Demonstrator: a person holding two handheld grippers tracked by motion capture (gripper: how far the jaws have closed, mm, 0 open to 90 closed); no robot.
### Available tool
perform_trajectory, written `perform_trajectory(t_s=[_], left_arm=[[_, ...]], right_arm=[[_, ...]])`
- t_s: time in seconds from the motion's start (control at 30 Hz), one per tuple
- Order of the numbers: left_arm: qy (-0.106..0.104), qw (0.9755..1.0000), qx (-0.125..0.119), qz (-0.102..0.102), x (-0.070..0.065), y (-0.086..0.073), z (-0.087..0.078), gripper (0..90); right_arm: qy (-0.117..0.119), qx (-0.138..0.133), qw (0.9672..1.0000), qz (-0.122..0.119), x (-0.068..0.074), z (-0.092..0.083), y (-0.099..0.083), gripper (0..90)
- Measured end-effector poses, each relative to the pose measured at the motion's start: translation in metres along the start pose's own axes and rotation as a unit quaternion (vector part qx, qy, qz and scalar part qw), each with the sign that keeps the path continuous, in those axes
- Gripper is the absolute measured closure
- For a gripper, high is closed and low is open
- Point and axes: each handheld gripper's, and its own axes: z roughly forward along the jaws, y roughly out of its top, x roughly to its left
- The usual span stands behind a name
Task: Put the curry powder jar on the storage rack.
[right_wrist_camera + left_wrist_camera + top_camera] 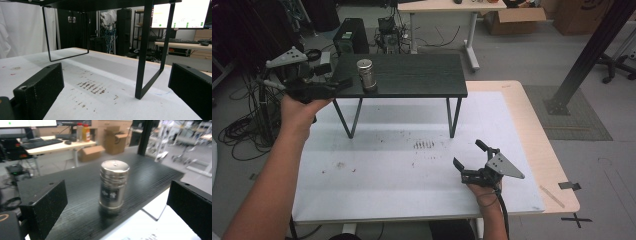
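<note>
A shiny metal canister (366, 75) (113, 186) with a dark label stands upright on the black raised shelf (412, 75) (140, 172), near its left end. My left gripper (338, 83) is held at the shelf's left edge, open, its jaws pointing at the canister and apart from it. In the left gripper view the canister sits between and beyond the two wide-apart jaws. My right gripper (469, 154) rests low over the white table mat (412, 170) at the front right, open, with nothing between its jaws.
The shelf stands on thin black legs (143, 52) (453, 117) on the mat. Brown stains (424, 144) (91, 87) mark the mat before the right gripper. Bare wood (532, 135) borders the mat on the right. Cables and a desk (447, 6) lie beyond.
</note>
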Motion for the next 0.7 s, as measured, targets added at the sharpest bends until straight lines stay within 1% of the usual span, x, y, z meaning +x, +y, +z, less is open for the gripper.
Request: perform_trajectory(t_s=[0.17,0.23,0.27,0.33,0.37,0.4,0.5,0.57,0.7], left_arm=[[0.001,1.0,-0.009,0.001,0.001,-0.009,-0.01,0.3],[0.003,0.9999,-0.01,0.003,0.0,-0.011,-0.011,0.3],[0.003,0.9999,-0.012,0.003,0.0,-0.015,-0.013,0.3],[-0.003,0.9999,-0.009,0.005,-0.002,-0.02,-0.015,0.3],[-0.003,0.9999,-0.009,0.005,-0.002,-0.02,-0.015,0.3],[-0.004,0.9999,-0.006,0.011,-0.003,-0.024,-0.016,0.2],[-0.011,0.9998,-0.006,0.014,-0.007,-0.032,-0.017,0.2],[-0.009,0.9998,-0.003,0.019,-0.008,-0.035,-0.018,0.2],[-0.015,0.9996,-0.004,0.025,-0.012,-0.047,-0.02,0.3]], right_arm=[[0.0,0.0,1.0,0.0,0.0,0.0,0.0,0.0],[0.0,0.0,1.0,0.001,0.0,0.0,0.0,0.0],[0.0,0.0,1.0,0.0,0.0,0.0,0.0,0.0],[0.0,0.0,1.0,0.001,0.0,0.0,0.0,0.0],[0.0,0.0,1.0,0.001,0.0,0.0,0.0,0.0],[0.0,-0.001,1.0,0.002,0.0,0.0,0.0,0.0],[0.0,0.0,1.0,0.001,0.0,0.0,0.0,0.0],[0.0,0.0,1.0,0.0,0.0,0.0,0.0,0.0],[0.0,-0.001,1.0,0.0,0.0,0.0,0.0,0.0]])
